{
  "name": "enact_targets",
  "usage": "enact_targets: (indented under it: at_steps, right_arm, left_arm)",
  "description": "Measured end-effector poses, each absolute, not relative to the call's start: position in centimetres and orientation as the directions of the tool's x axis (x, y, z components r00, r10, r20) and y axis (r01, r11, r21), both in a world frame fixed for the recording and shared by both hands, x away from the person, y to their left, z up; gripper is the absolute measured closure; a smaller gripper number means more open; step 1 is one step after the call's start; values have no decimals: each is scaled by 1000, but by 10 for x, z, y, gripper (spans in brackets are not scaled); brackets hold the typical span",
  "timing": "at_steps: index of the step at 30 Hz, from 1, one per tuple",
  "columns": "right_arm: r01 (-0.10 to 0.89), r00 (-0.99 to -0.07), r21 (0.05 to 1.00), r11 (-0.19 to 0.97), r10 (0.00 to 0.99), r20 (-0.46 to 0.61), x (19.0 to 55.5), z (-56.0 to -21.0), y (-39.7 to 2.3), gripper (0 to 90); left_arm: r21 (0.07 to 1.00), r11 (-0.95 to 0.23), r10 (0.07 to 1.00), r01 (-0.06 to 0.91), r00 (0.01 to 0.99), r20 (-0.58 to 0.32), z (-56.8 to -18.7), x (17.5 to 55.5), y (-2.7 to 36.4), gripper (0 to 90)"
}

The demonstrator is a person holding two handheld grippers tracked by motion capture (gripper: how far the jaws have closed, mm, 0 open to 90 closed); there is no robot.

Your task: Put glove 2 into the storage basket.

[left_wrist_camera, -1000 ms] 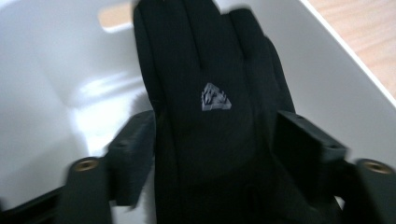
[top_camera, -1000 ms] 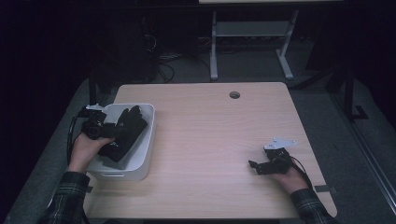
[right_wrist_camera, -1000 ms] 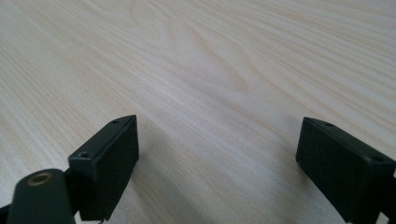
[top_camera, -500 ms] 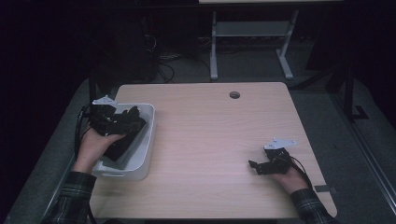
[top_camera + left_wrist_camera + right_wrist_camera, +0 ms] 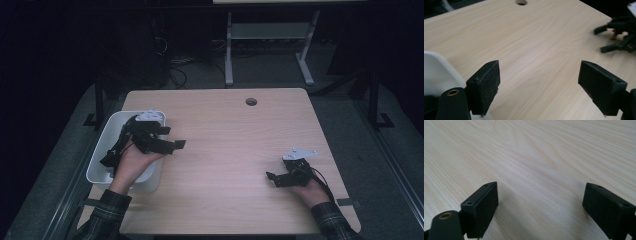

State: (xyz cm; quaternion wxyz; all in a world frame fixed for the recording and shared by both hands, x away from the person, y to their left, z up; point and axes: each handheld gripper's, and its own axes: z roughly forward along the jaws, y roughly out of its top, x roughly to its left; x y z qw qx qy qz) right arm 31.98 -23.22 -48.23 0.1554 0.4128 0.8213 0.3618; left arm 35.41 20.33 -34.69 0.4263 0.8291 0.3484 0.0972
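My left gripper (image 5: 175, 139) is held over the right rim of a white bin (image 5: 102, 152) at the table's left side and points right across the wood. Its jaws (image 5: 540, 73) have just been opening and stand wide apart with nothing between them. The bin's rim (image 5: 436, 67) curves in at the lower left of the left gripper view. My right gripper (image 5: 271, 179) rests low on the table near the front right and points left. It is open (image 5: 540, 195), with bare wood between its pads. The left gripper view also catches the right gripper (image 5: 619, 35) far off.
The wooden table (image 5: 225, 150) has a round cable hole (image 5: 251, 101) near its far edge. Beyond the table, a white desk frame (image 5: 270, 45) and cables lie on the dark floor. A black cable trails from the left gripper into the bin.
My left hand has come out of the bin and moved right and slightly up, so its jaws now reach past the rim over the table. The right hand has stayed still.
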Motion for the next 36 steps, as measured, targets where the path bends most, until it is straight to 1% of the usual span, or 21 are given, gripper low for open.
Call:
enact_targets:
  at_steps: [3, 10, 13, 17, 22, 29, 31, 33, 36]
  right_arm:
    - [566, -611, 722, 397, 791, 44, 320, -482, -232, 129]
    - [566, -611, 722, 398, 790, 44, 320, -482, -232, 129]
    - [566, -611, 722, 398, 790, 44, 320, -482, -232, 129]
    - [566, -611, 722, 398, 790, 44, 320, -482, -232, 129]
    - [566, -612, 722, 398, 790, 44, 320, -482, -232, 129]
    - [566, -612, 722, 398, 790, 44, 320, -482, -232, 129]
    - [563, -612, 723, 399, 790, 41, 320, -482, -232, 129]
    - [563, -612, 724, 399, 790, 41, 320, -482, -232, 129]
    - [563, -613, 724, 399, 789, 41, 320, -482, -232, 129]
  left_arm:
    - [770, -410, 618, 489, 770, -160, -356, 349, 185, 171]
    - [754, -484, 551, 444, 824, -131, -387, 335, 146, 171]
    - [738, -507, 531, 445, 836, -139, -403, 332, 135, 171]
    - [698, -573, 513, 430, 852, -103, -423, 331, 127, 171]
    - [650, -624, 507, 433, 858, -85, -444, 330, 121, 169]
    - [623, -643, 500, 445, 860, -98, -457, 329, 117, 169]
    - [630, -629, 512, 454, 853, -104, -460, 328, 116, 169]
    - [616, -656, 499, 436, 863, -80, -461, 329, 117, 169]
    - [616, -657, 498, 434, 864, -78, -464, 328, 116, 165]
